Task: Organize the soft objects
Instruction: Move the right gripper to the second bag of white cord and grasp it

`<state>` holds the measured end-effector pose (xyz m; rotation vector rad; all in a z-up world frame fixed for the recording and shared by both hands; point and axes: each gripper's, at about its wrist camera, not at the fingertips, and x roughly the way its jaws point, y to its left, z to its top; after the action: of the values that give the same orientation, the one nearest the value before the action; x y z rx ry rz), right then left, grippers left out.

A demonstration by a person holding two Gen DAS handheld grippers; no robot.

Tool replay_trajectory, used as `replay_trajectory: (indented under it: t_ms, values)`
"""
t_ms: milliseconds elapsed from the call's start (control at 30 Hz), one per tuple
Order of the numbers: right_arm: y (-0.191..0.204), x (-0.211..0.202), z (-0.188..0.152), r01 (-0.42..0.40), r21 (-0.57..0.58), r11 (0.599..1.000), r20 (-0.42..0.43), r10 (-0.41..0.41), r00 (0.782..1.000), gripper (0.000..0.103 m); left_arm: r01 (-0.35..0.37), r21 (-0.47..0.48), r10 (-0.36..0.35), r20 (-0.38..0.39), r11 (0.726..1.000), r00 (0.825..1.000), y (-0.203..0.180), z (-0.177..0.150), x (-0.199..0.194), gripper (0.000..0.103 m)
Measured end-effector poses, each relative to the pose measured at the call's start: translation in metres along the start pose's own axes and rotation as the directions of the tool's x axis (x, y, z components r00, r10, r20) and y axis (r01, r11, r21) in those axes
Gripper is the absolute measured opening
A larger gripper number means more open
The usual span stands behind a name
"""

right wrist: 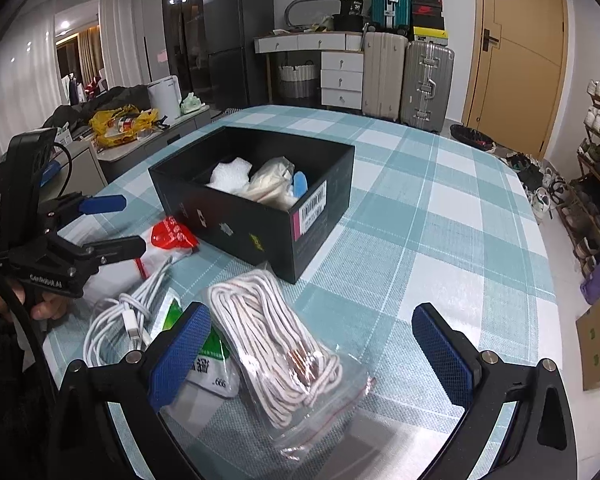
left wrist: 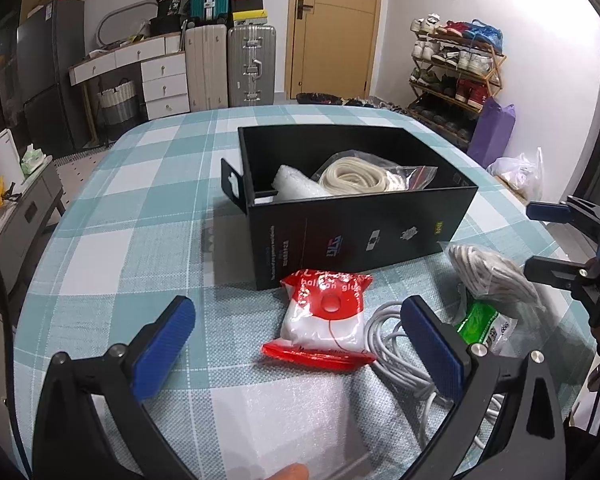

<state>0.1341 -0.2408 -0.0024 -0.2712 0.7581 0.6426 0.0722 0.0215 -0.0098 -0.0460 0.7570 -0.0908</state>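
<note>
A black box stands mid-table, holding a bagged cream rope coil and white foam. My left gripper is open just above a red-and-white balloon glue pack in front of the box. A white cable lies right of the pack. My right gripper is open over a bagged white rope, with a green-and-white packet under its left finger.
The table wears a teal-and-white checked cloth. Suitcases, drawers and a wooden door stand behind. A shoe rack and a purple bag are at the right.
</note>
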Motion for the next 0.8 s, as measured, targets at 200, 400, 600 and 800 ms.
replay_trajectory:
  t_ms: [200,400,600,800]
  values:
    - [0.002,0.005,-0.006,-0.016,-0.019,1.0,-0.047,0.015,0.999,0.102,0.016,-0.01,-0.016,-0.011,1.0,1.0,0.003,0.0,0.003,0.103]
    - [0.005,0.019,-0.007,-0.033,0.006,0.999,-0.073,0.033,0.997,0.102,0.01,-0.006,-0.01,-0.029,1.0,1.0,0.003,0.0,0.006,0.103]
    - [0.001,0.037,-0.006,-0.031,0.078,0.996,-0.111,0.04,0.993,0.102,0.01,-0.002,-0.01,-0.045,1.0,0.999,0.002,0.0,0.008,0.103]
    - [0.003,0.043,-0.004,-0.038,0.09,0.995,-0.112,0.048,0.993,0.102,-0.002,0.013,0.002,-0.062,1.0,0.998,-0.002,-0.001,0.011,0.103]
